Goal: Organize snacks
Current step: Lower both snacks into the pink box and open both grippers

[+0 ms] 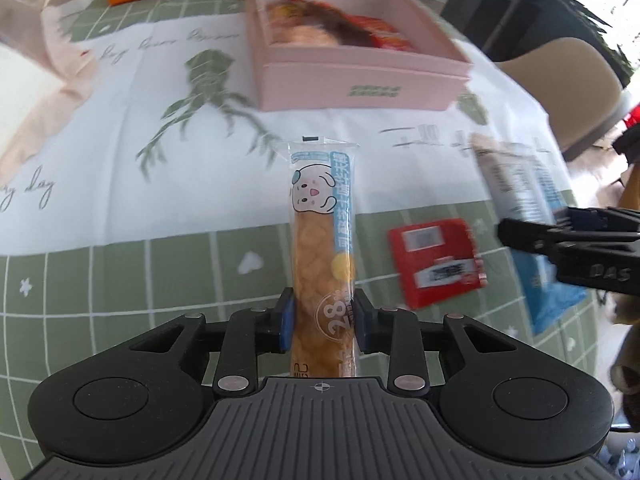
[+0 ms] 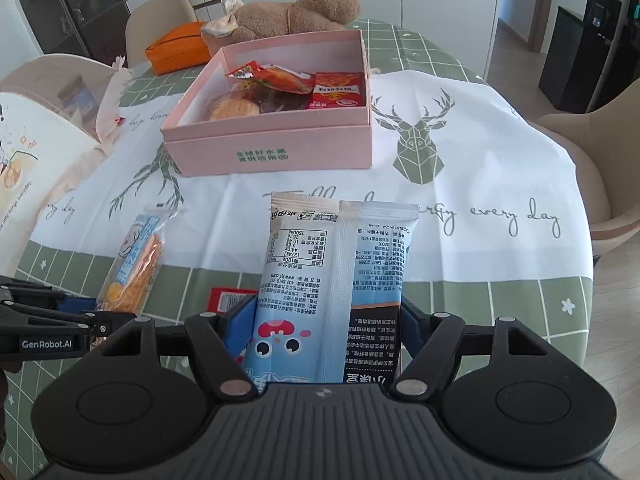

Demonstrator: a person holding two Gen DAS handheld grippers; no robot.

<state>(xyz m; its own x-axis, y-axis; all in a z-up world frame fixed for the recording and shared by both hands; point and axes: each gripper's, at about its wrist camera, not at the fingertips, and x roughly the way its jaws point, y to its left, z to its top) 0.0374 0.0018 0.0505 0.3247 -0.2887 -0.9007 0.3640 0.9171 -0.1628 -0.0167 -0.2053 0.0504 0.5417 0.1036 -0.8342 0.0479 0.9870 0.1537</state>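
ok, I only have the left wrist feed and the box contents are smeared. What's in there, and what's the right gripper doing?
Observer: The pink box holds a red square packet in its right corner, with an orange-red wrapper and a round pastry beside it.
Operator: And the right gripper?
Observer: The right gripper is shut on a light blue snack bag, printed back side facing the camera.
Operator: Anything behind the box?
Observer: A brown plush toy lies on the table behind it, next to an orange pouch.
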